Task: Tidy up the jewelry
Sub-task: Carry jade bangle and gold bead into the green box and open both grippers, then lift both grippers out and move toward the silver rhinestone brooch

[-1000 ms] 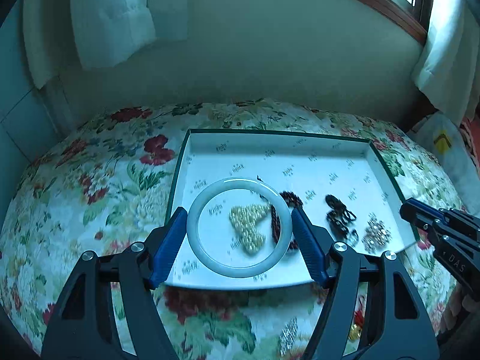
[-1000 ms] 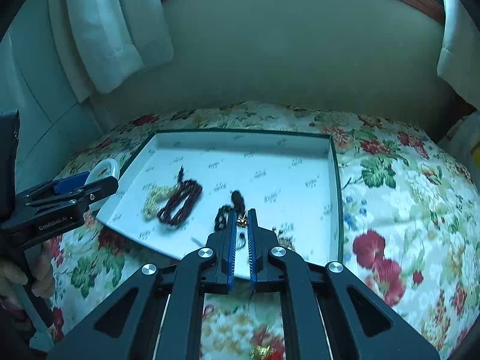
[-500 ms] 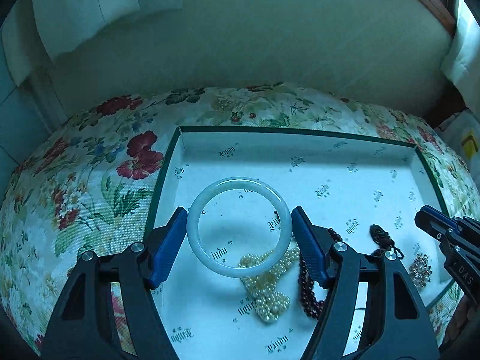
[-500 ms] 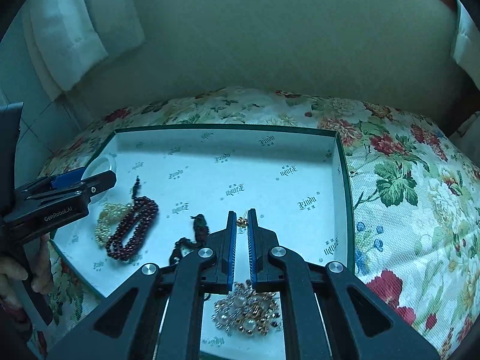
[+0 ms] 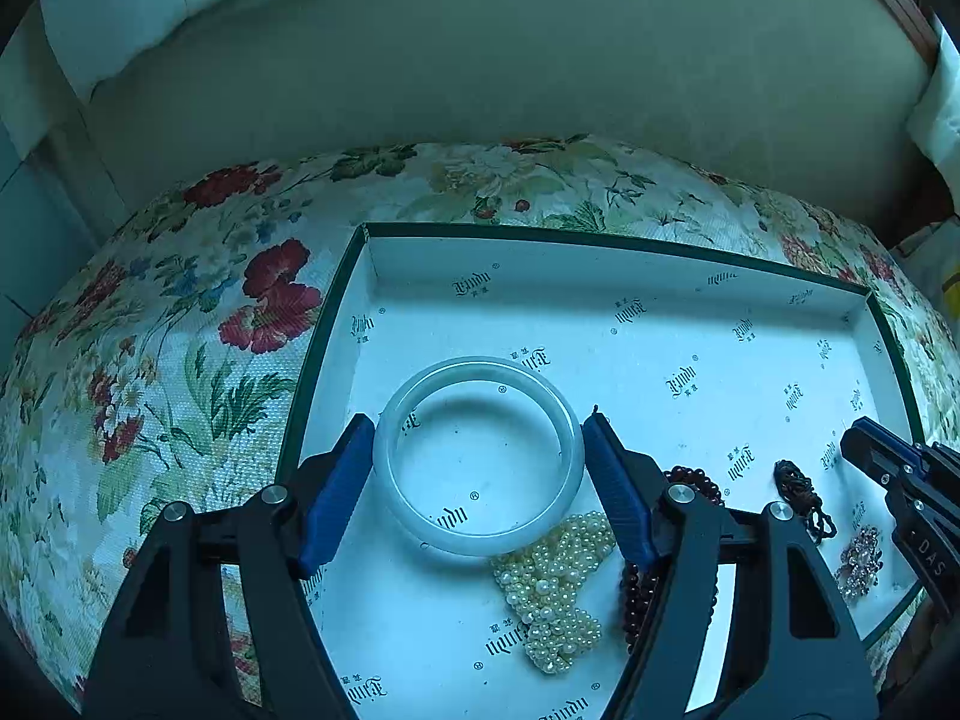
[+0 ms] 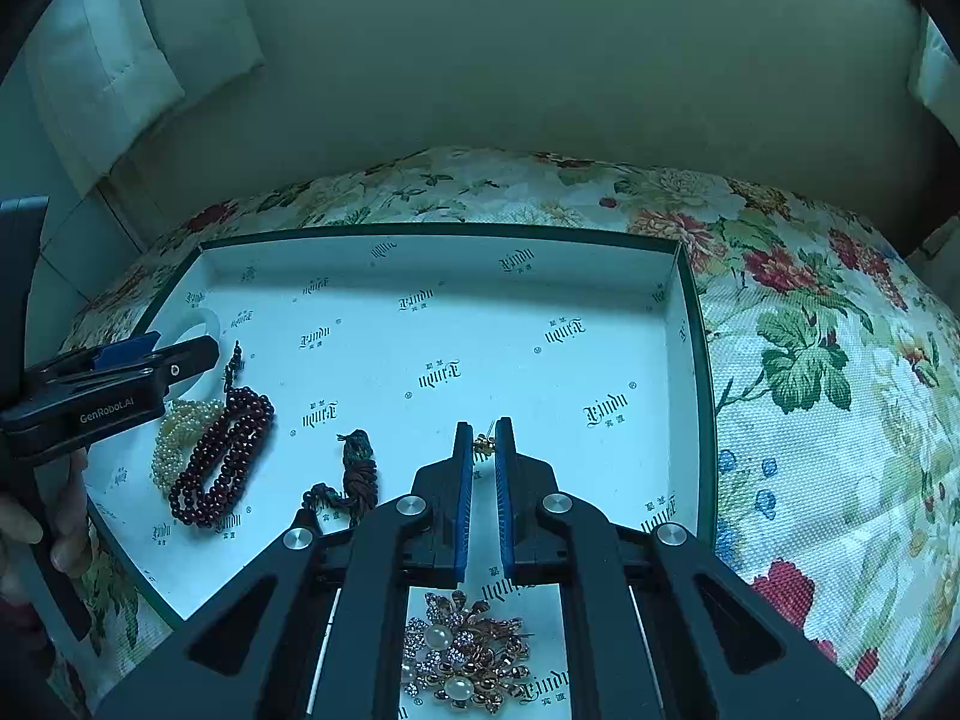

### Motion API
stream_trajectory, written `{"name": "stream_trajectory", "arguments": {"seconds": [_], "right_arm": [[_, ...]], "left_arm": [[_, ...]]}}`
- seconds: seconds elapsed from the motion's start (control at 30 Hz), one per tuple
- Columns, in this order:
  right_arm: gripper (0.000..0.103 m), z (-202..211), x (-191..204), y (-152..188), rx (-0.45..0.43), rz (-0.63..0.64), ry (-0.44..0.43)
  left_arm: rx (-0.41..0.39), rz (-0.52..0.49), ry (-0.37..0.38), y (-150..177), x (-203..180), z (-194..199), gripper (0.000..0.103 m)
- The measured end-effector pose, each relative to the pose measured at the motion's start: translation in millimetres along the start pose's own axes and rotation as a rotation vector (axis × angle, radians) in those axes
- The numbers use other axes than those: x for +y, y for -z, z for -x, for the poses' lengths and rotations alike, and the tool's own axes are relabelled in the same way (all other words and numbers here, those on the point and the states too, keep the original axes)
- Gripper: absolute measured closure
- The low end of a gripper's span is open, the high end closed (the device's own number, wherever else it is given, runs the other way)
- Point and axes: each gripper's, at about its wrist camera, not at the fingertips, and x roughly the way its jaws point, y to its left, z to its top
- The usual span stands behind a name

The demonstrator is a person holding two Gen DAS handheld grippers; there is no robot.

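Note:
A pale jade bangle sits between the blue pads of my left gripper, low over the white box at its left side; the pads touch its sides. My right gripper is shut on a small gold piece above the box's middle. In the box lie a pearl strand, dark red beads, a dark braided cord and a rhinestone brooch.
The box rests on a floral cushion with a wall close behind. The right gripper shows at the right edge of the left wrist view. The left gripper shows at the left of the right wrist view. Curtains hang at both upper corners.
Both grippers have moved forward and lower over the box. The bangle now hangs close above the box floor, left of the pearls. The right gripper passed over the brooch.

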Motion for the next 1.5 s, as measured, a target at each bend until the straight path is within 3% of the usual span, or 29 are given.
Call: {"name": "stream_trajectory", "arguments": {"seconds": [0.13, 0.17, 0.27, 0.8, 1.5], "right_arm": [[0.087, 0.2, -2.0, -0.6, 0.003, -0.009, 0.003], [0.073, 1.0, -2.5, -0.9, 0.000, -0.011, 0.003], [0.056, 7.0, 0.0, -2.0, -0.021, -0.005, 0.005], [0.056, 56.5, 7.4, 11.3, -0.085, 0.004, -0.007], [0.056, 98.6, 23.7, 95.4, -0.004, 0.020, -0.005]], "left_arm": [[0.010, 0.007, 0.000, 0.6, 0.8, -1.0, 0.032], [0.004, 0.013, 0.000, 0.7, 1.6, -0.2, 0.032], [-0.021, 0.000, -0.019, 0.2, 1.6, 3.1, 0.030], [-0.070, -0.019, 0.025, 27.3, -2.7, 55.2, 0.030], [-0.018, -0.033, 0.071, 110.9, -7.8, 102.2, 0.030]]}}
